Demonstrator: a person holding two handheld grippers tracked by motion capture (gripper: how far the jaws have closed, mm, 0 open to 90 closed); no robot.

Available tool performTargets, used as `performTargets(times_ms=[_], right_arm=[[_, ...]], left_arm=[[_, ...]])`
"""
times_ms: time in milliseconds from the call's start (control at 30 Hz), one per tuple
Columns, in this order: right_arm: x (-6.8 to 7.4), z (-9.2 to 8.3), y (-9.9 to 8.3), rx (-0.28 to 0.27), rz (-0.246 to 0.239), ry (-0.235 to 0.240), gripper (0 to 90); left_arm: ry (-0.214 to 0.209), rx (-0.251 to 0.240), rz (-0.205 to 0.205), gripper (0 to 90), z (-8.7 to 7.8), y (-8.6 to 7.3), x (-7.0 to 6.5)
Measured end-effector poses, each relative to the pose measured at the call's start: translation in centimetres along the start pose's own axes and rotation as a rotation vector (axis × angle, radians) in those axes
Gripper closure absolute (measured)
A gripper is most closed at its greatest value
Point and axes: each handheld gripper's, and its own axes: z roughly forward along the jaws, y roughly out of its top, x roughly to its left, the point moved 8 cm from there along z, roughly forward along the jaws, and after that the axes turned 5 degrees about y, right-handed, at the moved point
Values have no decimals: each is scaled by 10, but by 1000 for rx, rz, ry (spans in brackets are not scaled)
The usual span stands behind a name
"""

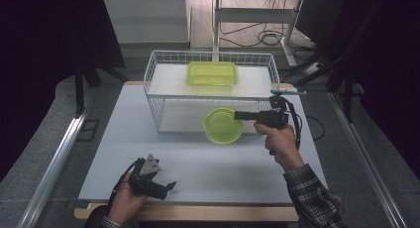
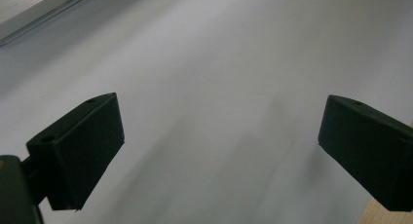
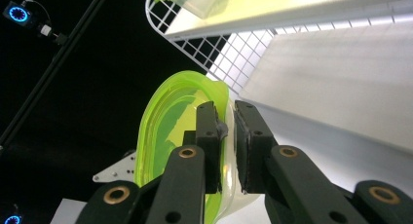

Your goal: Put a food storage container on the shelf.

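From the high view, the right gripper (image 1: 237,115) is pinching the rim of a round green bowl (image 1: 223,125), a translucent lime-yellow plastic piece with a wide lip, and it is hanging just in front of the white wire basket (image 1: 158,69), near the basket's lower front edge and above the pale table (image 1: 198,163). Inside the basket, on its upper shelf, a rectangular green container (image 1: 212,73) of the same glowing plastic is sitting flat. Down at the near edge, the left gripper (image 1: 171,185) is resting low over the table, well apart from the bowl. Over to the left gripper view: its two black jaws are standing spread wide with bare table between them. Now the right gripper view: the jaws are pressed close on the bowl (image 3: 165,131) wall, one pad inside and one outside, the bowl is tilting on edge, and the basket (image 3: 229,53) mesh is showing just behind it.
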Motion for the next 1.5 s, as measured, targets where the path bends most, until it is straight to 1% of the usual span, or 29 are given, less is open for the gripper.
performTargets(times_ms=[33, 233, 267, 333, 633, 833, 867, 900, 1033, 1233, 1500], right_arm=[[3, -1, 5, -5, -5, -1, 808], [12, -4, 18, -22, -16, 3, 808], [12, -4, 18, -22, -16, 3, 808], [16, -5, 24, -27, -26, 0, 808], [27, -5, 39, -46, -43, 6, 808], [40, -5, 54, -60, -60, 10, 808], [40, -5, 54, -60, -60, 10, 808], [44, -5, 60, -67, -64, 12, 808], [49, -4, 68, -75, -72, 10, 808], [55, 0, 83, -90, -94, -13, 808], [57, 3, 106, -132, -98, -41, 808]], left_arm=[[1, 2, 2, 27, 0, 0, 0], [1, -1, 0, 27, 0, 0, 0], [1, -1, 0, 27, 0, 0, 0], [1, 0, -1, 27, 0, 0, 1], [1, 1, -2, 27, 0, 0, 1], [-1, 1, -6, 27, 0, 0, 0], [-1, 1, -6, 27, 0, 0, 0], [-1, 2, -5, 27, 0, 0, 0], [-1, 2, -6, 28, 0, -1, 1], [-3, 1, -10, 28, 0, -1, 0], [-4, 2, -12, 29, 0, -1, 0]])
